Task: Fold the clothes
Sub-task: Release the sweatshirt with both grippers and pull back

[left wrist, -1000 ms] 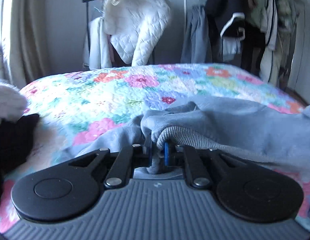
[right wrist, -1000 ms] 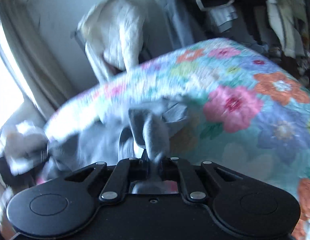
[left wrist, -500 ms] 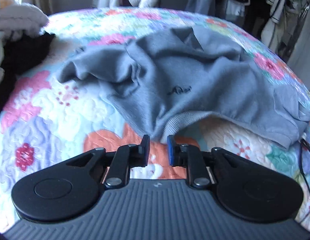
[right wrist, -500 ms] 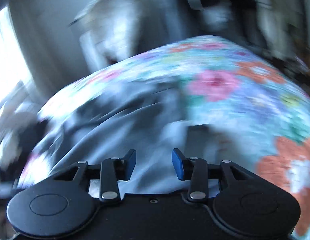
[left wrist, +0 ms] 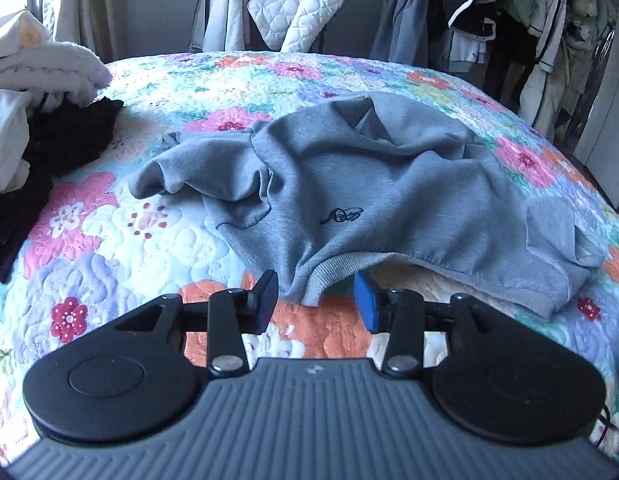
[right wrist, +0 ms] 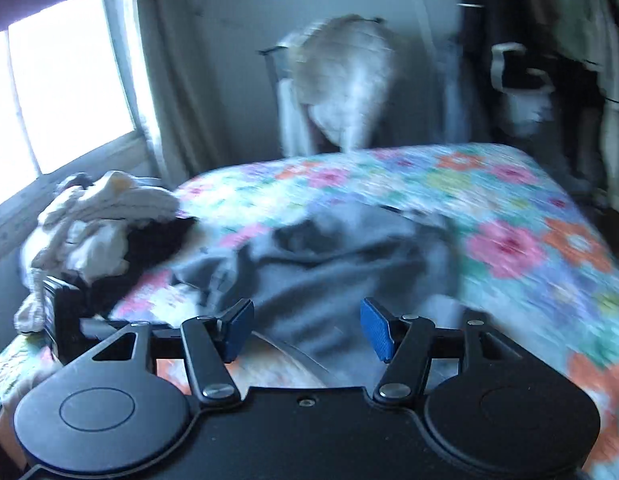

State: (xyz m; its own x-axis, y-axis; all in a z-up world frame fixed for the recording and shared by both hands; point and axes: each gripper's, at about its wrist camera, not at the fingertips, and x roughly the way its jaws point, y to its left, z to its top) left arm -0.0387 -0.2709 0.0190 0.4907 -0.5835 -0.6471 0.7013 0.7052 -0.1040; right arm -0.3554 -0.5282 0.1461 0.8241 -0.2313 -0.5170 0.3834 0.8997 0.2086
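Note:
A grey sweatshirt [left wrist: 373, 196] lies crumpled on the flowered quilt [left wrist: 121, 240], ribbed hem toward me, a small dark logo on its front. My left gripper [left wrist: 315, 300] is open and empty, just in front of the hem, not holding it. In the blurred right wrist view the same sweatshirt [right wrist: 341, 264] lies ahead of my right gripper [right wrist: 307, 330], which is open and empty above its near edge.
A pile of white and black clothes [left wrist: 41, 96] sits at the left edge of the bed, also in the right wrist view [right wrist: 105, 224]. A rack with a white quilted jacket [left wrist: 297, 0] and hanging clothes [left wrist: 509, 20] stands behind the bed. A window [right wrist: 65, 80] is at left.
Both grippers held the sweatshirt one second ago, then let it go and opened wider. The sweatshirt dropped onto the quilt. Both grippers have drawn back from it.

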